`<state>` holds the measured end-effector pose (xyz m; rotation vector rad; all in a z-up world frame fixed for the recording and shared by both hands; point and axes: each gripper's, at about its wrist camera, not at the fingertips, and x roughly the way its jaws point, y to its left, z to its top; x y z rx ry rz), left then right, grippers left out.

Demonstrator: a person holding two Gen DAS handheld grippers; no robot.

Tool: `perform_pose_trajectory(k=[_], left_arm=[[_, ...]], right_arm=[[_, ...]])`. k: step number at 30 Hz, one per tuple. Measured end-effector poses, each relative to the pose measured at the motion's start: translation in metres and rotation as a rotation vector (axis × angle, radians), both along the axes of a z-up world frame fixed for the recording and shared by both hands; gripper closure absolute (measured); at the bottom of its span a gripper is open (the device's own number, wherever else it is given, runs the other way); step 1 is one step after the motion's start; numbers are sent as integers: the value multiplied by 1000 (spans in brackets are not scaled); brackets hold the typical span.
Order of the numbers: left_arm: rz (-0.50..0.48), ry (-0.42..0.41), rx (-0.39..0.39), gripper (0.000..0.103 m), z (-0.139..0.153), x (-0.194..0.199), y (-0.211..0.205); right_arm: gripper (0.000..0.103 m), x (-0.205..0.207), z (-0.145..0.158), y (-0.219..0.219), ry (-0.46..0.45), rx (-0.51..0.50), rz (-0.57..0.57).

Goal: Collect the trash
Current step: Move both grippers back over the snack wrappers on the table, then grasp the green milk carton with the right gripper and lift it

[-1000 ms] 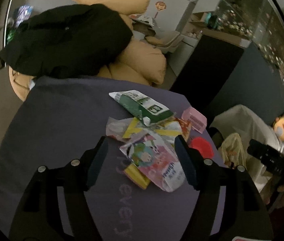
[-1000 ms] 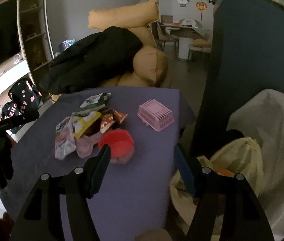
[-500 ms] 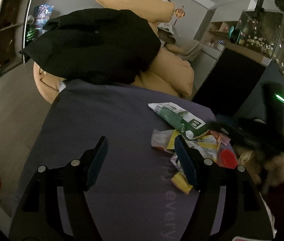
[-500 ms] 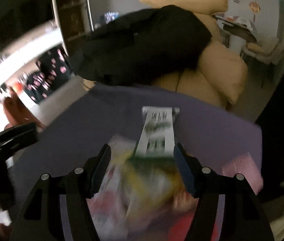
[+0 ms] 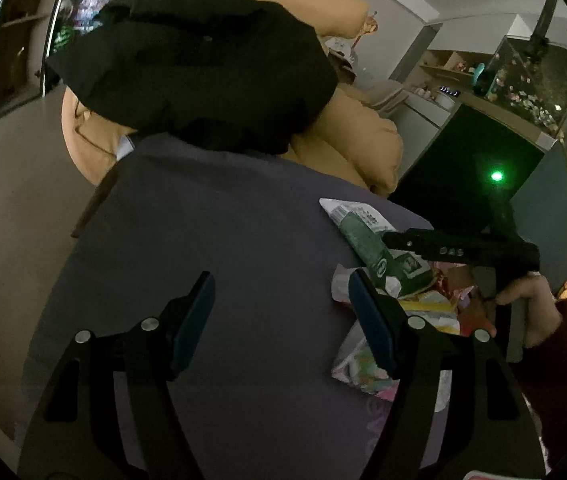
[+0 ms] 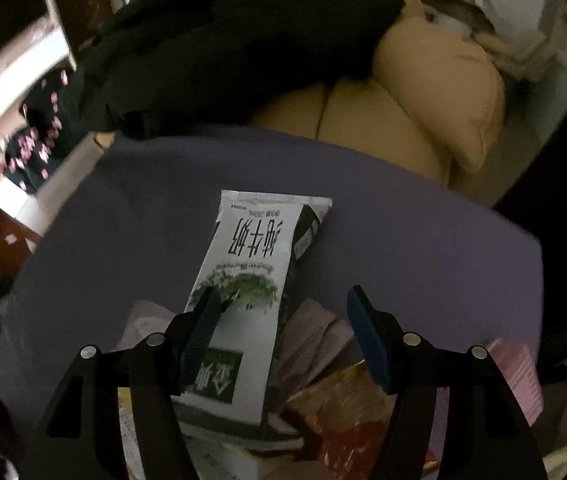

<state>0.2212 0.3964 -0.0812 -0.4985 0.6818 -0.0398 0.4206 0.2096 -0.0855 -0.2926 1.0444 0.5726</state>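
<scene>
A green and white milk carton (image 6: 243, 292) is seen lying flat on top of a heap of wrappers (image 5: 423, 320) at the right part of a purple cloth (image 5: 223, 260); its far end rests on the cloth, its near end on the heap. In the right wrist view the right gripper (image 6: 279, 320) is held over the carton with its jaws spread apart; the carton lies between them, close against the left finger, while a clear gap is left to the right finger; no grip is seen. A reddish-brown packet (image 6: 343, 408) and pale folded wrappers (image 6: 311, 340) are seen under and beside the carton's near end; a pink object (image 6: 519, 376) lies at the right edge, blurred. In the left wrist view the left gripper (image 5: 281, 308) is held over bare cloth to the left of the heap, its jaws wide apart with nothing between them. The right gripper's handle is held by a hand (image 5: 531, 304) in a dark red sleeve (image 5: 563, 380). At the far side of the cloth a black garment (image 5: 195, 68) is draped over tan cushions (image 5: 355, 136).
</scene>
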Motion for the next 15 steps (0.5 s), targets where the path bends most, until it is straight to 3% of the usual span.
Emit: perform_pose_trajectory(k=[5, 10, 11, 13, 15], left_arm=[[-23, 6, 12, 38, 4, 4, -14], [-10, 2, 29, 37, 13, -2, -17], [-6, 4, 30, 37, 13, -4, -17], [-2, 9, 33, 38, 13, -6, -17], [2, 17, 41, 38, 13, -10, -17]], right_arm=[[42, -6, -6, 9, 45, 40, 17], [43, 4, -23, 6, 216, 192, 2], [56, 3, -25, 5, 244, 224, 11], [62, -3, -21, 1, 236, 260, 28], [66, -15, -6, -4, 158, 258, 50]])
